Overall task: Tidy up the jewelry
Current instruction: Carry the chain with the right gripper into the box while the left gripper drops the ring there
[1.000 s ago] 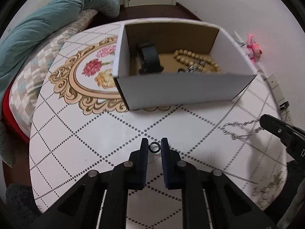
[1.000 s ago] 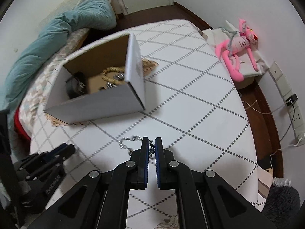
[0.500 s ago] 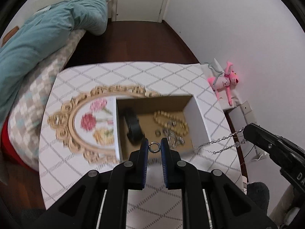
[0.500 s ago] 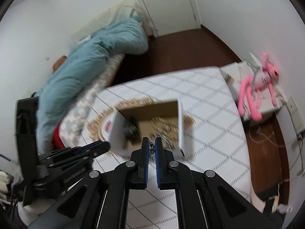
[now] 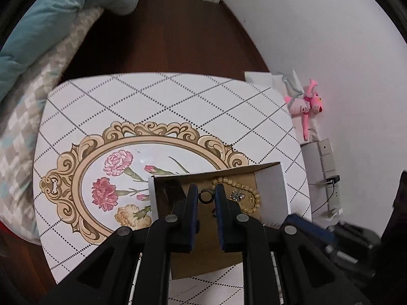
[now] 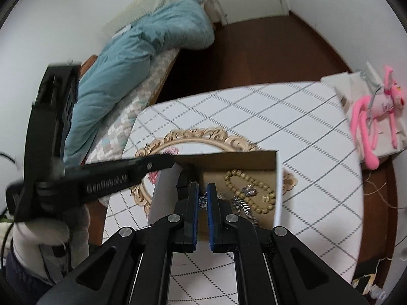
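A white cardboard box (image 5: 283, 185) with a brown inside stands on the patterned table (image 5: 178, 96). It holds a wooden bead bracelet (image 5: 250, 190), a sparkly piece (image 5: 237, 196) and a black band (image 6: 183, 180). My left gripper (image 5: 206, 196) is shut on a small dark ring (image 5: 206, 196) and holds it above the box. My right gripper (image 6: 202, 198) is shut on a silver chain (image 6: 202, 200), also above the box (image 6: 278, 185); the chain's loose end (image 6: 243, 207) lies among the jewelry inside. The left gripper's arm (image 6: 101, 178) crosses the right wrist view.
A gold-framed flower print (image 5: 122, 175) decorates the table left of the box. A bed with a teal duvet (image 6: 132, 48) lies beyond the table's left side. A pink plush toy (image 6: 374, 117) sits on a white stand to the right, by the wall.
Both grippers rose from the table with the ring and the chain and moved over the box. They now hang right above its open top.
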A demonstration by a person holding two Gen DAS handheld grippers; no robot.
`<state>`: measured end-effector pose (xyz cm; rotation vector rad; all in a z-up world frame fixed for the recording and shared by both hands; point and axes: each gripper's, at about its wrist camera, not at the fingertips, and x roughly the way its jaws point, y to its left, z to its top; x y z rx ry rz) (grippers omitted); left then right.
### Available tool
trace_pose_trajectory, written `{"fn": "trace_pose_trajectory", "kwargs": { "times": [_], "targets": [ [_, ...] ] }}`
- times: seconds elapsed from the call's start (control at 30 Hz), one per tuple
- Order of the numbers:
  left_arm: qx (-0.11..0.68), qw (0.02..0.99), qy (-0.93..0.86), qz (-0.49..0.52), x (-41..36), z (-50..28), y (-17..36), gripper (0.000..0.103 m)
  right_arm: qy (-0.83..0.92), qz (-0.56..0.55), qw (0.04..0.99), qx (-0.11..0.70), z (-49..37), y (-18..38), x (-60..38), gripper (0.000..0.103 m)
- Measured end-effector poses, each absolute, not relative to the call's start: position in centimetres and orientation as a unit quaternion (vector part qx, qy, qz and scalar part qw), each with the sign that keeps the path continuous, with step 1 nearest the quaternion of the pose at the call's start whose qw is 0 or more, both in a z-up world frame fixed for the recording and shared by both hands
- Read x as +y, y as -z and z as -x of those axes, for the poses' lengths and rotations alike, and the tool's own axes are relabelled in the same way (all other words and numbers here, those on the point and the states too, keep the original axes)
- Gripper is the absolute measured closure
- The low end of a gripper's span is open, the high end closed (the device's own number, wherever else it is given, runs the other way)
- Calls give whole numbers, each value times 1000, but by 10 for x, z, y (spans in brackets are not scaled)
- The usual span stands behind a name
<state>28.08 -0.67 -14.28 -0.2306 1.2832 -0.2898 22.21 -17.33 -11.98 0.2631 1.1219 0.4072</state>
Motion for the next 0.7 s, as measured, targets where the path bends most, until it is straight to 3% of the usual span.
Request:
{"fn": "trace_pose_trajectory", "kwargs": {
  "times": [0.17,0.23,0.27,0.3,0.37,0.43,0.57,0.63,0.67,0.7],
  "targets": [
    [608,774,122,124,1,-289,146,91,-205,-125,789,565,-235,141,-163,96],
    [605,778,114,123,4,-290,144,86,-199,-126,782,577,-237,148,-162,95],
    [602,782,110,121,6,-290,142,76,-197,-125,781,580,-238,150,-162,95],
    [598,786,102,118,8,-289,140,57,-194,-121,781,582,-238,151,-162,93],
    [588,796,86,116,14,-287,136,33,-186,-115,783,582,-237,153,-164,76],
    [576,807,70,106,18,-283,132,32,-181,-109,788,579,-235,152,-166,60],
    [558,825,39,80,24,-270,132,32,-153,-90,801,572,-229,149,-173,38],
    [548,834,21,62,24,-261,134,23,-128,-68,813,564,-224,147,-178,19],
    [542,839,10,50,23,-255,136,16,-110,-52,819,561,-221,146,-180,15],
    [539,841,4,42,23,-252,137,16,-91,-34,824,558,-218,146,-182,8]
  ]
}}
